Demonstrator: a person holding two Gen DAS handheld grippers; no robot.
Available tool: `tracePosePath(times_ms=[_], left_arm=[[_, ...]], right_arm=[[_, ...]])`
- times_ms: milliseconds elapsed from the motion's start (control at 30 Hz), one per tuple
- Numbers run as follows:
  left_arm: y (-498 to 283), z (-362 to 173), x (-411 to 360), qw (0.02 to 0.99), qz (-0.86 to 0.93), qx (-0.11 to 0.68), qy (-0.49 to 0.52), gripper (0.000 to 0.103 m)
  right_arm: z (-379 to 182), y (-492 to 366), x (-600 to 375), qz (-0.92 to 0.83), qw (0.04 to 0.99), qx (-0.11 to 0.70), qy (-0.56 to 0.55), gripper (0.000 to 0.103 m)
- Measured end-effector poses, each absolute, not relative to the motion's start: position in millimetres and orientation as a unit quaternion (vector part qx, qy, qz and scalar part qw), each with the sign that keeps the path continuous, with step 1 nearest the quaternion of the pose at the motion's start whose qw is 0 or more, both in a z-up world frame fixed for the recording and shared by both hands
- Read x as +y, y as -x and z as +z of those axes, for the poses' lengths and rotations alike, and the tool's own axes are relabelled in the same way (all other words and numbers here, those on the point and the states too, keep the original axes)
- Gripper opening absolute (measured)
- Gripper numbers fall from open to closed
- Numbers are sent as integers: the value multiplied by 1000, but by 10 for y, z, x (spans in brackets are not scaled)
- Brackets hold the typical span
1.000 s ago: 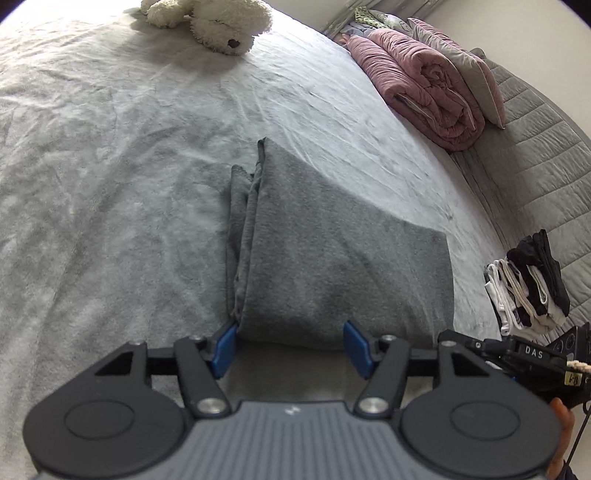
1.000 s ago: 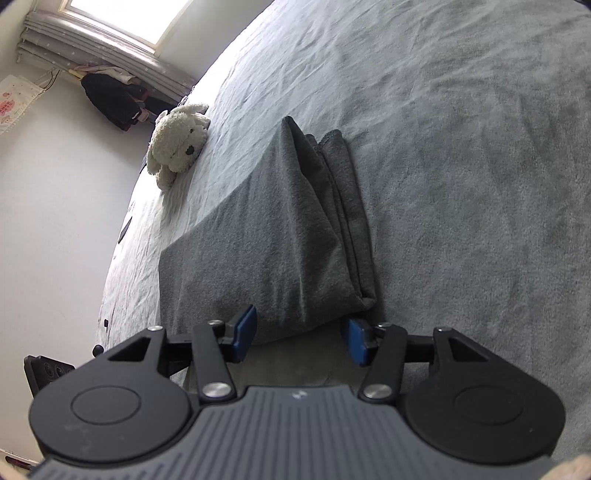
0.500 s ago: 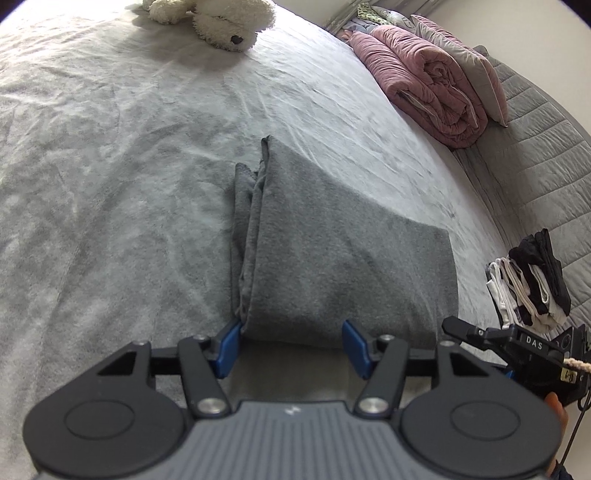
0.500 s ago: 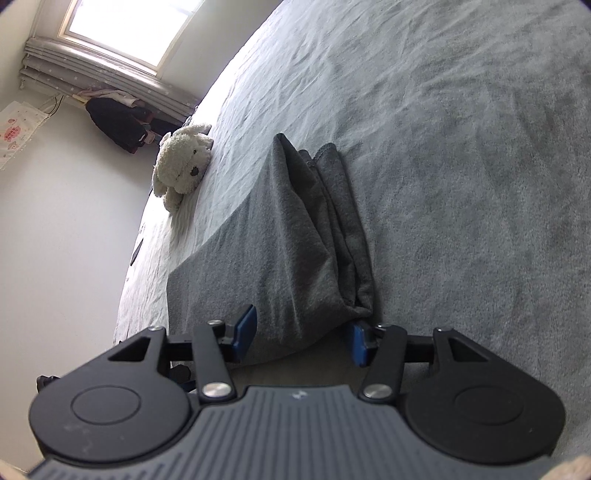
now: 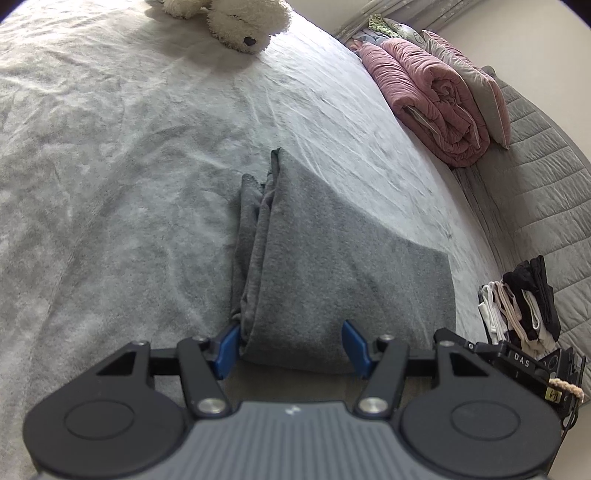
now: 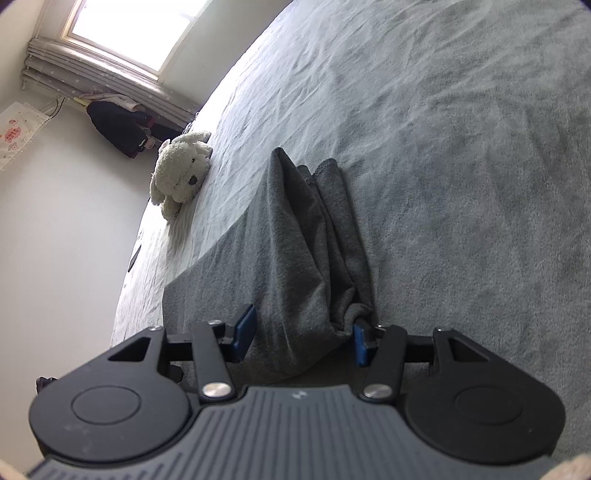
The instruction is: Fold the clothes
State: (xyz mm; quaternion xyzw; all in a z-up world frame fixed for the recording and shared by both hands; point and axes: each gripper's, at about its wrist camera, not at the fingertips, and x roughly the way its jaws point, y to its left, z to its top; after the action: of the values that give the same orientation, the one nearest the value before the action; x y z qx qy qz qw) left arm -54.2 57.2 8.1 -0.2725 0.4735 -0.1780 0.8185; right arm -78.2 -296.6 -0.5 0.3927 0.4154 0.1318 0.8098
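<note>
A dark grey garment [image 5: 332, 258] lies folded lengthwise on the grey bed cover [image 5: 110, 184], with its layered edges along its left side. My left gripper [image 5: 291, 347] sits at the garment's near left corner, jaws apart. The left pad [image 5: 226, 347] touches the layered edge and flat cloth runs between the pads. In the right wrist view the same garment [image 6: 288, 240] shows its bunched layers on the right. My right gripper [image 6: 303, 338] straddles that near corner, jaws apart. Its right pad [image 6: 360, 345] rests against the bunched end.
A white stuffed toy [image 5: 236, 22] lies at the bed's far end, close to the edge by the wall [image 6: 55, 240]. A rolled pink quilt [image 5: 432, 107] and a pillow [image 5: 476, 92] lie far right. A stack of folded black and white clothes [image 5: 521, 310] sits near right.
Both grippers have stayed at the garment's near edge with their jaws the same width. The views have only shifted slightly.
</note>
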Motion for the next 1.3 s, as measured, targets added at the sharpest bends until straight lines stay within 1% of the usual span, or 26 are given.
tracePosePath(times_ms=[133, 333, 500, 933, 1200, 1300], left_arm=[[505, 50, 632, 808, -174, 475, 300, 60], [496, 60, 573, 815, -176, 470, 289, 60], [416, 24, 614, 807, -174, 468, 315, 60], [314, 75, 427, 837, -182, 446, 259, 61], [246, 54, 426, 830, -177, 447, 283, 61], [230, 56, 398, 833, -177, 446, 277, 60]], right_arm=[[-12, 789, -2956, 133, 812, 416, -388, 55], [-14, 763, -2904, 130, 814, 416, -383, 55], [-25, 748, -2913, 128, 812, 417, -389, 55], [-67, 632, -2994, 129, 792, 422, -422, 55], [-38, 573, -2960, 119, 795, 421, -420, 55], [-36, 529, -2947, 116, 797, 420, -419, 55]])
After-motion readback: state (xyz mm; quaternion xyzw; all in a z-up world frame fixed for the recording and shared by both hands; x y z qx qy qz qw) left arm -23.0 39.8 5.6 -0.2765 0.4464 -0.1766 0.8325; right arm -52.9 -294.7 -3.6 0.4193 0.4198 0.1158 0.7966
